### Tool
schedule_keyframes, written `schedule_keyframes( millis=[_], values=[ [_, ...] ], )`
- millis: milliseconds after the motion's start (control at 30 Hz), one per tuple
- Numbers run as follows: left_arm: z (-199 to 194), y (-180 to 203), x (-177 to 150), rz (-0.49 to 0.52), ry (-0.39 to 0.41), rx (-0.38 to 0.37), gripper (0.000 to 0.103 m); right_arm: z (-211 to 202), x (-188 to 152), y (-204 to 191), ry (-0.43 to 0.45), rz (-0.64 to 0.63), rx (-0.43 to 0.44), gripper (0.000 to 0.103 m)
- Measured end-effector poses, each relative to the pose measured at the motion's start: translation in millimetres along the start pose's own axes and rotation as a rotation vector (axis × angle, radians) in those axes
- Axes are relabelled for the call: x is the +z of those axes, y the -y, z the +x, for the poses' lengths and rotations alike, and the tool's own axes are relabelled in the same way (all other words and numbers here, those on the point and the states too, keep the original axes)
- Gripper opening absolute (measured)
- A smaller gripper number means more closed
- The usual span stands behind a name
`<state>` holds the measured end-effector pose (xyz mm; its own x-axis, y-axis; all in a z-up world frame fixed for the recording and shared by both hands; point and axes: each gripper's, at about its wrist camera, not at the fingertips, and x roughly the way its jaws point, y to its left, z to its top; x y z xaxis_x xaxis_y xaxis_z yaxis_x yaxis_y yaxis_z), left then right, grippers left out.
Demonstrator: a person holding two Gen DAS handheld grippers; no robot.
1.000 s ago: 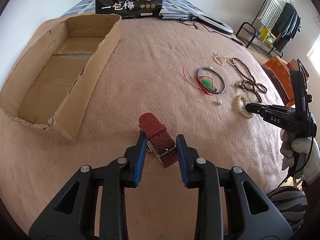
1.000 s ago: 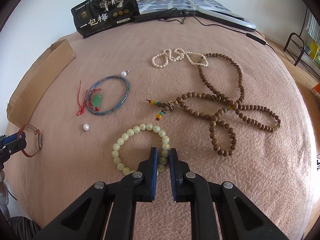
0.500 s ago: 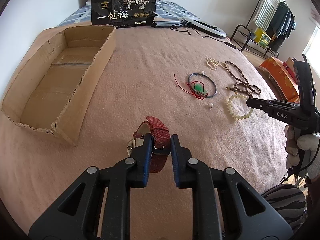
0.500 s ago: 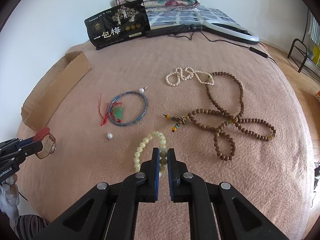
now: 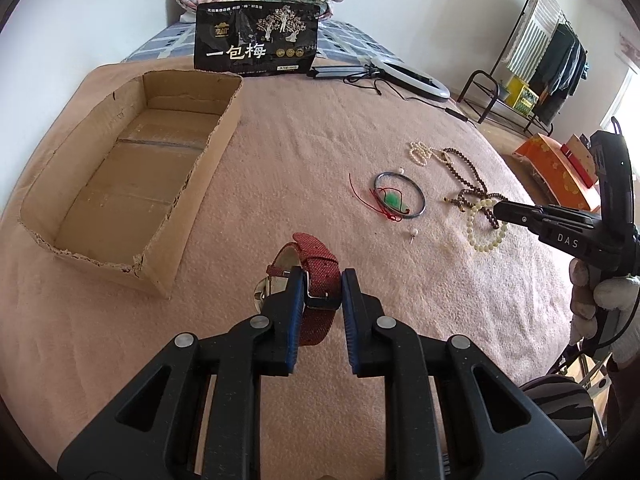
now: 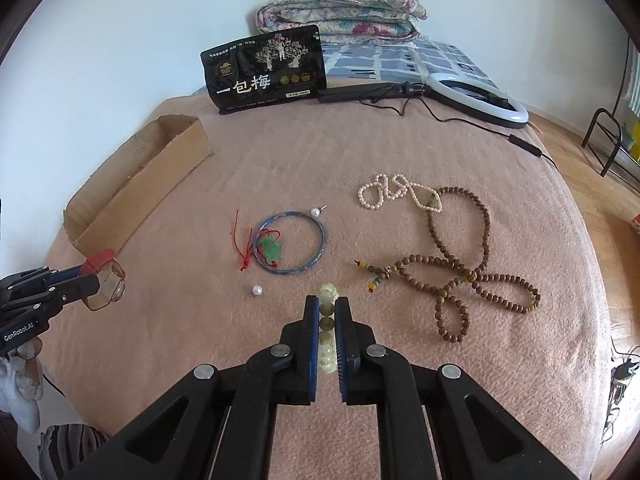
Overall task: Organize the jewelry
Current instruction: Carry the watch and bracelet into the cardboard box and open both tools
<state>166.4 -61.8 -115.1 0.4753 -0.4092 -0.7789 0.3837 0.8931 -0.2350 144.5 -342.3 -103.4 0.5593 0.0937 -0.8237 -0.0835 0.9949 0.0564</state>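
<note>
Jewelry gripped above a pink blanket-covered bed

The red-strapped watch (image 5: pixel 316 280) is clamped in the left gripper (image 5: pixel 320 292), whose jaws have just been closing, and the pale bead bracelet (image 6: pixel 326 320) in the right gripper (image 6: pixel 327 312); beyond are seen the pink blanket (image 6: pixel 400 152), cardboard box (image 5: pixel 120 184), black snack bag (image 5: pixel 256 40), ring light (image 6: pixel 476 96) and folded quilt (image 6: pixel 340 8).

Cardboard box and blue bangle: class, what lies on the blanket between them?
Nothing: in both wrist views only bare pink blanket separates the cardboard box and blue bangle.
</note>
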Motion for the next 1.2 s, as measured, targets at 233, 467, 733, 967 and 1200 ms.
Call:
schedule_keyframes(
  millis=[233,467,733,967,1200],
  values=[
    [-19.7,-9.6,6.7,-0.021,0.05,0.002,0.017,-13.7,17.0,-15.3,0.036,-0.034,0.014,0.005],
    [-41.6,-29.9,15.7,-0.042,0.099,0.034,0.017,-23.3,45.2,-40.4,0.079,-0.083,0.043,0.005],
    [-59.6,-61.4,25.0,-0.077,0.139,0.077,0.017,-22.6,77.6,-80.0,0.115,-0.136,0.092,0.005],
    [-64.8,-89.2,27.9,-0.112,0.151,0.107,0.017,-11.9,101.2,-123.0,0.128,-0.199,0.139,0.005],
    [-64.8,-113.2,32.5,-0.137,0.156,0.127,0.017,9.5,125.4,-162.4,0.128,-0.244,0.183,0.005]
  ],
)
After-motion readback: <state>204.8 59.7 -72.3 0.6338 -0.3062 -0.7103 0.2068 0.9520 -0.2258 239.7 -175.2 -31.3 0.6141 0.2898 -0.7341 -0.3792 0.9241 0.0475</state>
